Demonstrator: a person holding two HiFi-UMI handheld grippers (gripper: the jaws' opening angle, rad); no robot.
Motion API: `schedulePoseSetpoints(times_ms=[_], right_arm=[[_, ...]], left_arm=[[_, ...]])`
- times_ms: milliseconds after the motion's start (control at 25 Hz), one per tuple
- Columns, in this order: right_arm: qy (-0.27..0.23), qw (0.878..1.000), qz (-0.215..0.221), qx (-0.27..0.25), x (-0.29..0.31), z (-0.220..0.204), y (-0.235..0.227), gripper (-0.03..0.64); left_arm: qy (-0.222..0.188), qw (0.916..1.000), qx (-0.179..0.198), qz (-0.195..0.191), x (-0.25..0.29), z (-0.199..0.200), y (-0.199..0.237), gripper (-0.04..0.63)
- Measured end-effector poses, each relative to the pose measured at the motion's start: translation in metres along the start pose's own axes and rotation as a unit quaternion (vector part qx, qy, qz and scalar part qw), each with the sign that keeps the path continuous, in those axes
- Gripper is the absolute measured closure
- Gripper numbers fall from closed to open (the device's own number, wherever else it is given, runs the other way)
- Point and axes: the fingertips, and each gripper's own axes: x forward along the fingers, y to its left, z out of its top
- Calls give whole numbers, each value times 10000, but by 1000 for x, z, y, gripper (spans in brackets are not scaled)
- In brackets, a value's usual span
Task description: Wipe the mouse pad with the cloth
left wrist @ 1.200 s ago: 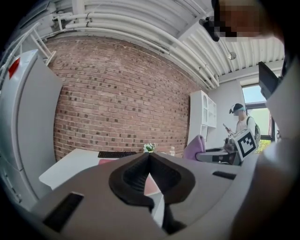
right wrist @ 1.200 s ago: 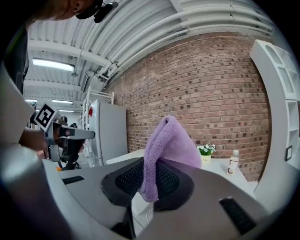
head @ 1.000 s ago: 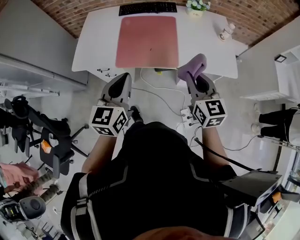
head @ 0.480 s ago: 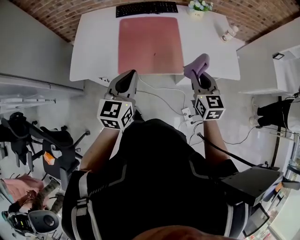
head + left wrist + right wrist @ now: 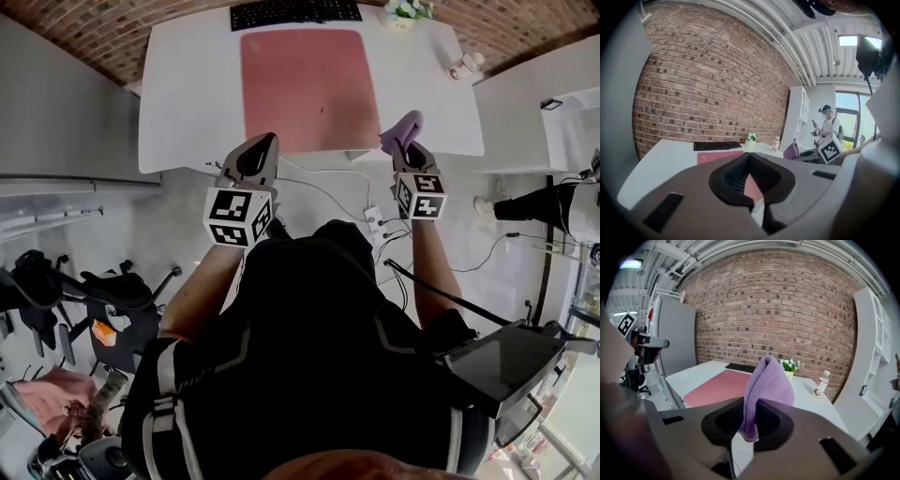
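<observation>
- Your left gripper (image 5: 266,141) hangs just short of the near edge of the white table (image 5: 187,94), over the floor. It is a little left of the near left corner of the mouse pad (image 5: 309,89).
- In the left gripper view its jaws meet at the tips with nothing caught between them. The pink pad shows through the gap behind the tips.
- The mouse pad lies flat on the middle of the table. Its far edge sits just in front of the black keyboard (image 5: 295,13), and its surface is bare.
- On the floor between your two grippers, a white power strip (image 5: 375,222) lies with cables running off it.
- Your right gripper (image 5: 406,152) is at the table's near edge, just right of the pad's near right corner.
- Its jaws are closed on the purple cloth (image 5: 401,129). In the right gripper view the cloth (image 5: 766,380) stands up out of the pinch as a folded peak, with a short end hanging below the tips.
- The cloth is held off the pad, which lies ahead and to the left of it in that view (image 5: 717,385).
- Beyond the cloth, toward the table's far right corner, stand a small potted plant (image 5: 789,366) and a bottle (image 5: 820,383), both well apart from the pad's right edge.
</observation>
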Motion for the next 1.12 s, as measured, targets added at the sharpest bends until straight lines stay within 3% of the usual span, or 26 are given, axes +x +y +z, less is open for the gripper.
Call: schedulePoseSetpoints(times_ms=[320, 600, 920, 1120], right_arm=[[588, 9979, -240, -137, 44, -35, -26, 557], [1448, 9856, -326, -804, 77, -71, -45, 557], [2133, 9688, 351, -1216, 108, -111, -15, 558], [2297, 9608, 858, -1293, 116, -122, 15, 557]], left_arm=[[160, 9996, -225, 4, 25, -21, 28, 594], [379, 9988, -84, 289, 54, -26, 51, 594], [544, 9970, -277, 469, 71, -35, 65, 594], [608, 9952, -397, 662, 65, -43, 72, 594]])
